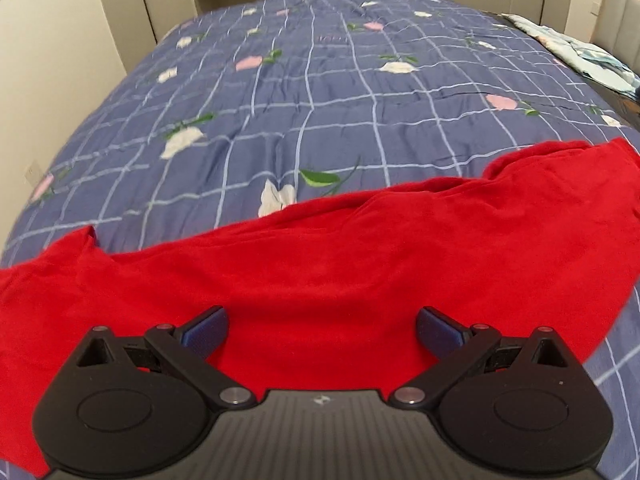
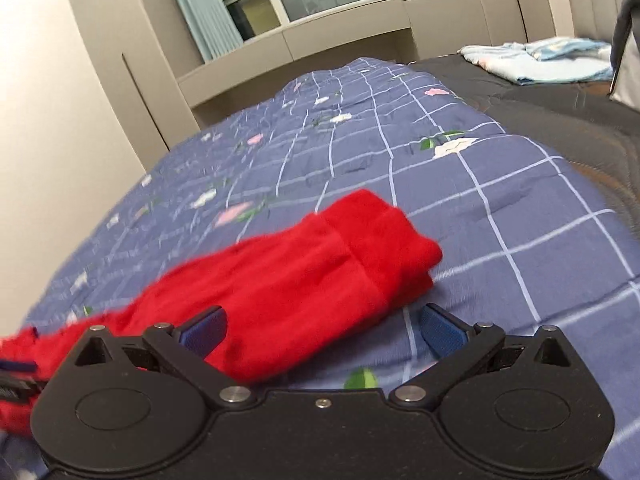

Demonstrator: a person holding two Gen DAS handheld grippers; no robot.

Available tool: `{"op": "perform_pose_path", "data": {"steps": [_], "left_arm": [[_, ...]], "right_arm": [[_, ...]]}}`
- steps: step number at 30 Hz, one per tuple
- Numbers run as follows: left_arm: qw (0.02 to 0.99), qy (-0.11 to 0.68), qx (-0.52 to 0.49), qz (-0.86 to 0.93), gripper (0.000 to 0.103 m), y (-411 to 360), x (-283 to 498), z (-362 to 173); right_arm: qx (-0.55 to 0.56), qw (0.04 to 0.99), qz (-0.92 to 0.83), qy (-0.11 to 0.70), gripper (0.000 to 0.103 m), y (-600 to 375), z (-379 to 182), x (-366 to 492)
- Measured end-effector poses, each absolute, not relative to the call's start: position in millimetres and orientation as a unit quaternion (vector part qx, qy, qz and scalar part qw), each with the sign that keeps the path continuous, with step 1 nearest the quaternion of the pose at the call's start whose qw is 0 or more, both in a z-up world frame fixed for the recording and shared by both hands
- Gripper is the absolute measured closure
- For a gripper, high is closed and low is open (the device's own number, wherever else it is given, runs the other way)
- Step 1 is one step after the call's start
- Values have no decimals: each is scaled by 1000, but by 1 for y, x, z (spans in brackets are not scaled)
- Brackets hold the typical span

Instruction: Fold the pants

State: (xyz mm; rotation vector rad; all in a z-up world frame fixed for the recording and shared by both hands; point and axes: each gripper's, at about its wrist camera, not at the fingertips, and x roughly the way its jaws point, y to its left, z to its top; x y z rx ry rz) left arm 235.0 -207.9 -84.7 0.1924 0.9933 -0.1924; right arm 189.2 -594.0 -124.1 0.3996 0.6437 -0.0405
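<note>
Red pants (image 1: 360, 256) lie stretched across the near part of a bed with a blue checked floral quilt (image 1: 304, 92). In the left wrist view my left gripper (image 1: 322, 330) is open above the middle of the pants, holding nothing. In the right wrist view the pants (image 2: 304, 268) run from lower left to a cuffed, doubled end (image 2: 384, 236) at the right. My right gripper (image 2: 323, 332) is open over the near edge of that end, its left finger (image 2: 204, 334) over red cloth, its right finger (image 2: 442, 332) over the quilt (image 2: 500, 216).
A folded pale blue cloth (image 2: 536, 60) lies on a dark cover (image 2: 560, 120) at the bed's far right; it also shows in the left wrist view (image 1: 580, 52). Beige wall cabinets (image 2: 340, 40) and a window stand behind the bed. A wall runs along the left.
</note>
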Motion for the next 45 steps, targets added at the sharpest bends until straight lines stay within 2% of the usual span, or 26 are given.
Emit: {"op": "perform_pose_path", "data": {"steps": [2, 4, 7, 10, 11, 13, 15, 25, 34, 40, 45], "left_arm": [[869, 478, 88, -90, 0, -208, 239, -86], [868, 481, 86, -88, 0, -208, 240, -84], [869, 482, 79, -84, 1, -206, 240, -78], [876, 471, 55, -89, 1, -202, 236, -64], [878, 468, 43, -93, 1, -200, 235, -60], [880, 463, 14, -104, 1, -195, 232, -50], [879, 462, -15, -114, 1, -191, 230, -42], [831, 485, -182, -202, 1, -160, 236, -27], [819, 440, -292, -227, 1, -112, 229, -12], [822, 422, -322, -206, 1, -77, 219, -13], [825, 421, -330, -182, 1, -52, 210, -22]], "right_arm": [[219, 925, -23, 309, 1, -601, -125, 194], [240, 923, -37, 298, 6, -606, -125, 195], [259, 920, -67, 286, 22, -610, -125, 190], [276, 914, -94, 281, 46, -615, -126, 187], [284, 911, -103, 279, 58, -618, -126, 185], [309, 904, -108, 274, 64, -624, -127, 182], [316, 902, -119, 268, 84, -626, -125, 180], [215, 942, -99, 237, 88, -580, -63, 184], [128, 968, 4, 214, 88, -483, -6, 187], [53, 971, 65, 224, 88, -388, -2, 173], [-22, 963, 95, 251, 89, -316, -31, 157]]}}
